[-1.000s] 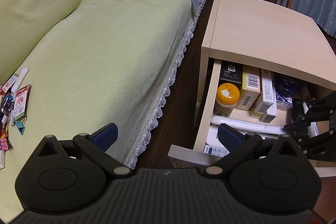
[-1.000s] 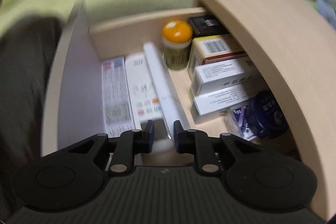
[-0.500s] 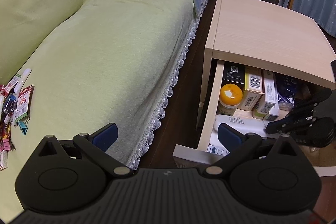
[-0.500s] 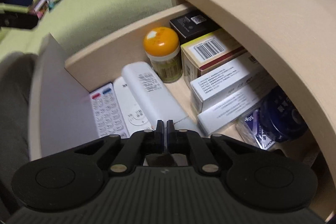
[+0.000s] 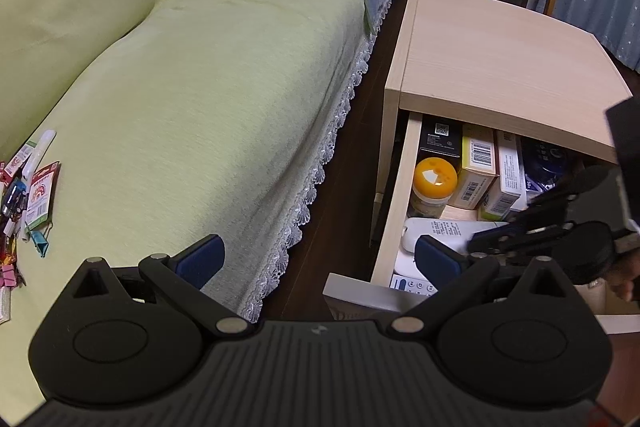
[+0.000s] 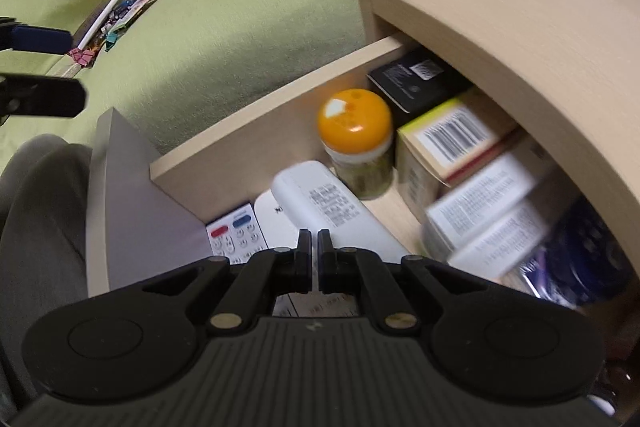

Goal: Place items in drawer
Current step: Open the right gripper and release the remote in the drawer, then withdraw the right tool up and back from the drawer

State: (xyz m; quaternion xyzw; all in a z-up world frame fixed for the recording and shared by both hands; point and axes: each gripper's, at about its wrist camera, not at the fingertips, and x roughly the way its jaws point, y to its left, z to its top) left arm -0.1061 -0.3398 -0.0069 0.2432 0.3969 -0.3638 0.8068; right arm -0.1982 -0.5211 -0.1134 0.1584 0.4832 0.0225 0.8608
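Open drawer point(image 6: 276, 123), remote point(image 6: 332, 203) before right tool point(image 6: 314, 247)

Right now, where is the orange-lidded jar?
The orange-lidded jar stands upright in the open drawer, near its left wall, between the black box behind and the white remote in front.

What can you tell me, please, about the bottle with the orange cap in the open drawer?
The bottle stands upright near the drawer's left wall, towards the back. Its domed orange cap looks like glossy plastic, above a white collar and a clear body with a printed label and greenish contents. A barcoded yellow box sits right beside it, a black box behind it, and the white remote's end lies at its base.
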